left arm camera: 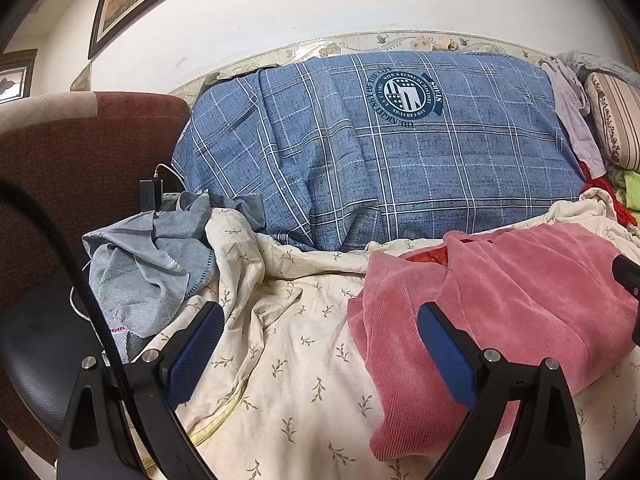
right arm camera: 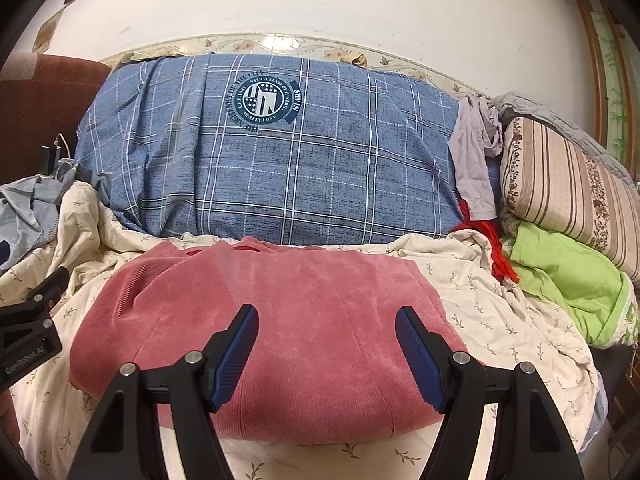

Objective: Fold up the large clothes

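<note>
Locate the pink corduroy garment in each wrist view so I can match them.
Left wrist: pink corduroy garment lies lower right, on the cream sheet.
Right wrist: it lies bottom centre, behind the open jaws.
Shared landmark: round emblem on the blue plaid quilt.

Pink garment (right arm camera: 280,320): ribbed, velvety cloth. Sheet (left arm camera: 300,360): matt printed cotton. Tongs' pads (right arm camera: 236,356): grooved blue rubber.

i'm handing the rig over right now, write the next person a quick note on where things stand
Left gripper: jaws open, empty, over the cream sheet just left of the pink sweater.
Right gripper: jaws open, empty, over the sweater's near half.
Sweater lies on the sheet in front of the blue plaid bundle, already a compact folded block.
Left: check the fold, then perhaps the crumpled grey garment at far left.
</note>
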Demonstrator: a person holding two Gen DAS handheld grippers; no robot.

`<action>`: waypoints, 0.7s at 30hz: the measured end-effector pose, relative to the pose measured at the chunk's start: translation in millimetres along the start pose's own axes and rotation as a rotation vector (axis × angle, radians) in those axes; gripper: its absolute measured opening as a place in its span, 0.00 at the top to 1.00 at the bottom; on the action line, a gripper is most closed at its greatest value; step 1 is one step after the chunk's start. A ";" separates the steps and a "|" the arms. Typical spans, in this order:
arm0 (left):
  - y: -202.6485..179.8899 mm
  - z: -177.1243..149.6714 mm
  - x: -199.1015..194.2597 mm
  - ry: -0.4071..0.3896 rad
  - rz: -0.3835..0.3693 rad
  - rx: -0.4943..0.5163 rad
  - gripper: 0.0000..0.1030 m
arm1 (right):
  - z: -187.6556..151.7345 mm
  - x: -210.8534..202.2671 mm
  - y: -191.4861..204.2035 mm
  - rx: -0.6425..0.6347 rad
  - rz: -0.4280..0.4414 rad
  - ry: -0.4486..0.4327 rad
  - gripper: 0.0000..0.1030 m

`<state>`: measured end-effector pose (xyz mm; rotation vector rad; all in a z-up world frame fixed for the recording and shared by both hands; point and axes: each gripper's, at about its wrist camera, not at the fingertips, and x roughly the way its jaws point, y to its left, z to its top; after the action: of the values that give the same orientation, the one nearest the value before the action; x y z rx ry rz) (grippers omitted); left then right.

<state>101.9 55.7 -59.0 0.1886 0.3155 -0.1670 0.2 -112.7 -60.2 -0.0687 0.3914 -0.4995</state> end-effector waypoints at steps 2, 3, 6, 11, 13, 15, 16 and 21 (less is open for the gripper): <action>-0.4 -0.3 1.0 0.001 0.001 0.000 0.06 | 0.0 0.5 0.5 -0.006 -0.013 -0.005 0.28; -0.5 -0.5 1.5 0.003 0.000 0.001 0.06 | -0.1 0.9 0.8 -0.010 -0.020 -0.007 0.28; -0.9 -1.1 2.4 0.004 0.001 0.001 0.06 | -0.4 1.8 1.4 -0.018 -0.034 -0.011 0.28; -1.6 -1.7 2.8 0.007 0.000 0.002 0.06 | -0.7 4.8 0.4 -0.018 -0.043 -0.006 0.28; -1.9 -1.5 2.9 0.007 0.001 0.003 0.06 | -0.9 5.5 -0.2 -0.015 -0.043 -0.004 0.28; -1.9 -1.7 3.0 0.008 0.001 0.002 0.06 | -1.1 6.0 -0.4 -0.014 -0.044 -0.003 0.28; -2.1 -1.8 3.5 0.010 0.000 0.002 0.06 | -1.3 6.2 -0.4 -0.014 -0.045 -0.003 0.28; -2.8 -2.3 4.9 0.013 0.003 0.004 0.06 | -1.1 7.1 -0.8 -0.012 -0.045 0.000 0.28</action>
<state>105.3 52.8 -63.2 0.1947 0.3282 -0.1638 5.2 -116.8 -63.6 -0.0892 0.3937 -0.5417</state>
